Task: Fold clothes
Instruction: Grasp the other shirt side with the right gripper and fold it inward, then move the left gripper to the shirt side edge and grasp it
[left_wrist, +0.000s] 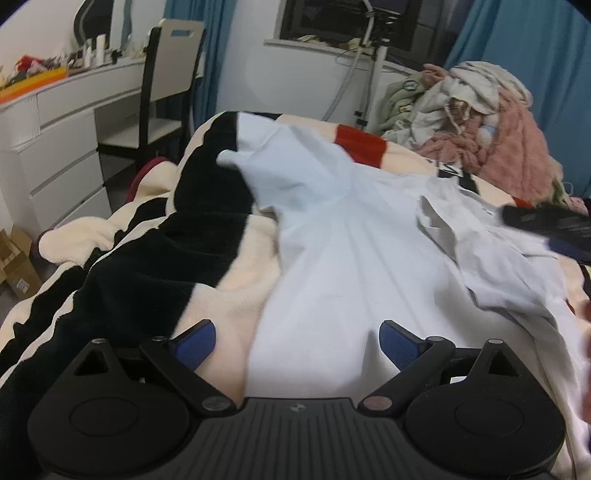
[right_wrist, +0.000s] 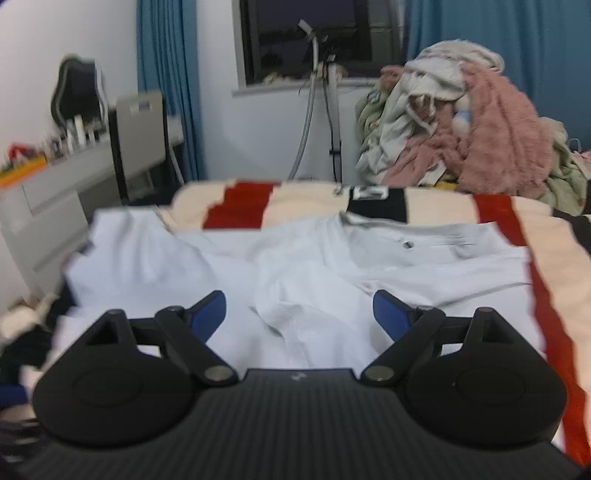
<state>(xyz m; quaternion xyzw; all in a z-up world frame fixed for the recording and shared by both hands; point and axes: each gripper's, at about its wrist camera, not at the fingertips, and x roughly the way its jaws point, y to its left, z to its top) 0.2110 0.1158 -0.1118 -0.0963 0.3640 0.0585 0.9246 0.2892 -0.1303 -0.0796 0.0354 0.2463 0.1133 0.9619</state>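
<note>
Left wrist view: the left gripper (left_wrist: 297, 343) hangs over the bed with its jaws wide apart and nothing between the blue pads (left_wrist: 197, 341). Below and ahead of it lies a pale blue-white shirt (left_wrist: 347, 251), spread lengthwise over a fleece blanket (left_wrist: 207, 236) striped in cream, black and red. One sleeve (left_wrist: 258, 166) reaches toward the blanket's far left edge, across a black stripe. The shirt's right part is rumpled, and at the frame's right edge the other gripper, the right gripper (left_wrist: 554, 221), shows as a dark blurred shape over it. A heap of clothes (left_wrist: 480, 122) sits beyond the bed's far right corner; a white dresser (left_wrist: 66, 147) and a chair (left_wrist: 173, 81) stand off the left side.

Right wrist view: the right gripper (right_wrist: 299, 314) has its jaws wide apart, empty, above the bunched middle of the shirt (right_wrist: 406, 266). The shirt lies across the blanket (right_wrist: 554, 266), its collar area with a small dark button (right_wrist: 407, 244) toward the far edge. The picture is blurred.
</note>
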